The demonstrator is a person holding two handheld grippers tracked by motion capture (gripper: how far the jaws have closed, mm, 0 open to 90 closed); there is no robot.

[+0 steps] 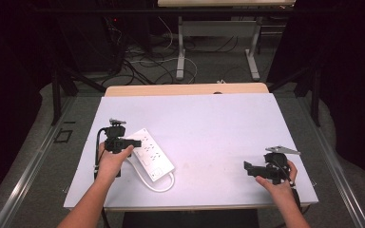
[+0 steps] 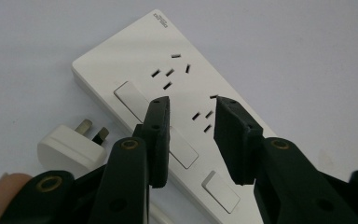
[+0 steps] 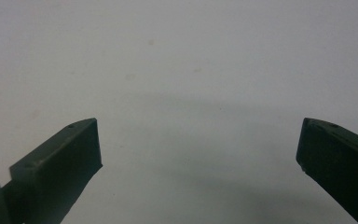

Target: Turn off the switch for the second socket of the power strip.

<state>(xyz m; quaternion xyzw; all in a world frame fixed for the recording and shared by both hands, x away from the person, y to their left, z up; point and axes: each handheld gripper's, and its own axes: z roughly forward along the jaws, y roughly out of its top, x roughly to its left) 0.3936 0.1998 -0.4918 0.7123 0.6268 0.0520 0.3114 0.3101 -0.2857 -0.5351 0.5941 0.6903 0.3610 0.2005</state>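
Here, the white power strip (image 1: 149, 154) lies at the table's (image 1: 218, 123) near left, my left gripper (image 2: 191, 112) poised over its sockets, jaws slightly apart. Its own view reveals the plug (image 2: 70, 144) beside it. My right gripper (image 1: 252, 167), at near right, gapes wide.
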